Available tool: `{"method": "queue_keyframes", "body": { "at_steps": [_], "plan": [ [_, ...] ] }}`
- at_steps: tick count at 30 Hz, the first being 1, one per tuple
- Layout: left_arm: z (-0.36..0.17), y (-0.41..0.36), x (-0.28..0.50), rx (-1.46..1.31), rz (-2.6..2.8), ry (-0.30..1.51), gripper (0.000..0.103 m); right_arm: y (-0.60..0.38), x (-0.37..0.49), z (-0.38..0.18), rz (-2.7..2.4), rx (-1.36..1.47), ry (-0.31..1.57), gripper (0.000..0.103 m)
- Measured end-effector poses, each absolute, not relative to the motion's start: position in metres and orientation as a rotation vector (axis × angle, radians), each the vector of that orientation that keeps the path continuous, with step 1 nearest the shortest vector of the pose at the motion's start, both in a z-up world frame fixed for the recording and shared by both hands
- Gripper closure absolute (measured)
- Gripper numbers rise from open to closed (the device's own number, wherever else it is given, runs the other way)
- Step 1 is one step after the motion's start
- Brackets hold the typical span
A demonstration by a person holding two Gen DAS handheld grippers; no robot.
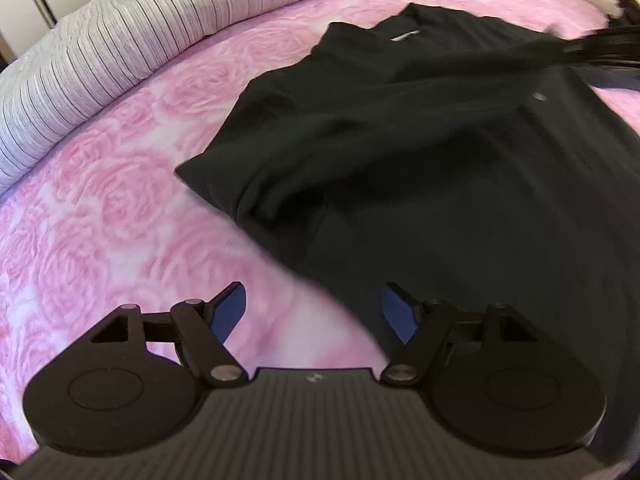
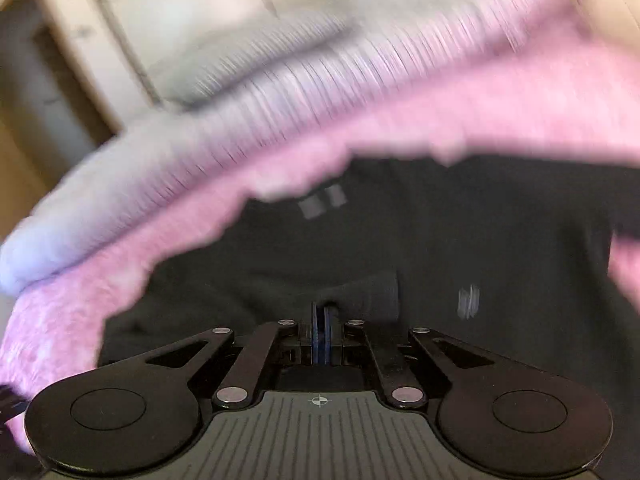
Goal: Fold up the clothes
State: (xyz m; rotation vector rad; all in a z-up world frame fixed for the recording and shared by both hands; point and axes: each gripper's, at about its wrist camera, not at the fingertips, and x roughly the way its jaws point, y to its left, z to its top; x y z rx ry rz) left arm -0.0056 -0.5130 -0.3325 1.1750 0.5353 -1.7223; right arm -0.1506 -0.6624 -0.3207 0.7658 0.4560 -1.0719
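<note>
A black shirt [image 1: 400, 152] lies spread on the pink rose-patterned bedspread [image 1: 120, 200], collar toward the far side, with a white label at the neck. My left gripper [image 1: 312, 304] is open and empty, hovering over the shirt's near left edge; its blue pads [image 1: 230, 308] stand wide apart. My right gripper [image 2: 322, 320] is shut on a fold of the black shirt [image 2: 360, 240], with a bunched piece of cloth sticking out past the pads. The right wrist view is motion-blurred. The right gripper also shows at the far right of the left wrist view [image 1: 616, 44], holding cloth that stretches toward it.
A striped grey-white pillow or duvet roll [image 1: 100, 60] runs along the far left of the bed, also shown in the right wrist view [image 2: 240, 112]. A pale wardrobe or wall [image 2: 160, 20] stands behind it. Pink bedspread lies to the left of the shirt.
</note>
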Motion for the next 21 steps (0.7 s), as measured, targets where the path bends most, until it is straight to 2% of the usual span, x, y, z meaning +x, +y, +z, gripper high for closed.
{"method": "queue_keyframes", "body": {
  "at_steps": [3,7,8,10,12,13,16,19,21],
  "plan": [
    [-0.347,-0.528,-0.02,1.178,-1.676,0.515,0.031,-0.654,-0.176,-0.316,-1.066,0.701,0.465,0.101],
    [-0.359,-0.539,-0.026,1.181,-1.658,0.526,0.038,-0.655,-0.213,-0.354,-1.008,0.84,0.603,0.101],
    [-0.358,-0.54,-0.025,1.17,-1.66,0.525,0.047,-0.654,-0.219,-0.356,-1.004,0.853,0.612,0.101],
    [-0.357,-0.54,-0.026,1.163,-1.666,0.519,0.057,-0.653,-0.231,-0.358,-0.996,0.875,0.622,0.101],
    [-0.354,-0.535,-0.03,1.184,-1.673,0.449,0.068,-0.654,-0.239,-0.354,-0.989,0.913,0.659,0.101],
    [-0.353,-0.531,-0.032,1.198,-1.683,0.413,0.077,-0.655,-0.243,-0.352,-0.988,0.934,0.68,0.101],
    [-0.348,-0.519,-0.035,1.218,-1.711,0.329,0.088,-0.653,-0.25,-0.338,-0.97,0.958,0.732,0.097],
    [-0.342,-0.51,-0.035,1.223,-1.713,0.281,0.089,-0.647,-0.247,-0.315,-0.91,0.906,0.762,0.085],
    [-0.339,-0.507,-0.034,1.21,-1.705,0.271,0.09,-0.65,-0.232,-0.304,-0.836,0.846,0.753,0.066]
  ]
}}
